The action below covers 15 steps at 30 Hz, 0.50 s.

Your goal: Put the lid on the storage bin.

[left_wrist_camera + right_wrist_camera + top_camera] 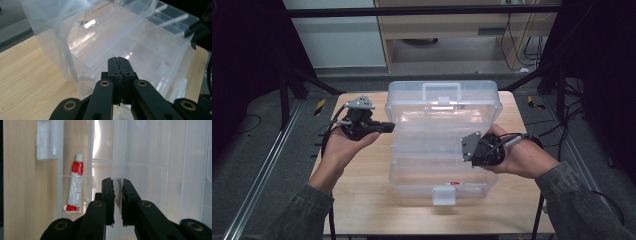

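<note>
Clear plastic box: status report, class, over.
Left gripper shut, empty, at box's left edge. Right gripper slightly open over the box. Red-and-white tube inside. Nothing in the way.

The storage box (443,142) is clear, colourless plastic with a faintly milky cast, and its latch (444,195) and handle (441,91) are a cloudier white. The desk (367,200) under it is pale wood with a fine, straight grain of light tan streaks. In the right gripper view a small tube (75,184) in the box is white with a red band near its white cap, a red foot, and small dark print down its body. Both the left gripper (388,127) and the right gripper (117,186) are matte black, with brass-coloured rings at the pivots; each carries a grey plate. The person's sleeves (582,210) are dark grey-green.
</note>
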Each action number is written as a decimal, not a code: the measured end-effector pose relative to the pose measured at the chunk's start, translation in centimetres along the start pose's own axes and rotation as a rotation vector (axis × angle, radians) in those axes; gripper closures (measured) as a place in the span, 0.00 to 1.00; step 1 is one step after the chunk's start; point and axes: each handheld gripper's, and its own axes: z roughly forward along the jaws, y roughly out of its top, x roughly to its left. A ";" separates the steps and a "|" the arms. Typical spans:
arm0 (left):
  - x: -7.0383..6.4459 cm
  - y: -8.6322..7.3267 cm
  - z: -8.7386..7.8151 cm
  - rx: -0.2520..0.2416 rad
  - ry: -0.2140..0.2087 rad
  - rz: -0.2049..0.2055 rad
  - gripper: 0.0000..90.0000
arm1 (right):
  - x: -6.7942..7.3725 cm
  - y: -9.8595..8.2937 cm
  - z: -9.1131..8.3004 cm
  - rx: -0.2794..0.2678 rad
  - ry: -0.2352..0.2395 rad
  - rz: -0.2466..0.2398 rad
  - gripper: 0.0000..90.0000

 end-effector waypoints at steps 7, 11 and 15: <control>0.5 0.1 0.7 0.014 -0.011 -0.030 0.99 | 0.1 -0.2 0.0 -0.008 -0.004 0.003 0.91; 0.5 0.1 0.7 0.018 -0.007 -0.024 0.99 | 0.3 -0.2 0.0 -0.010 -0.002 0.003 0.91; 0.7 -0.1 0.6 0.012 -0.008 -0.038 0.99 | 0.4 -0.1 0.0 -0.005 -0.004 0.002 0.91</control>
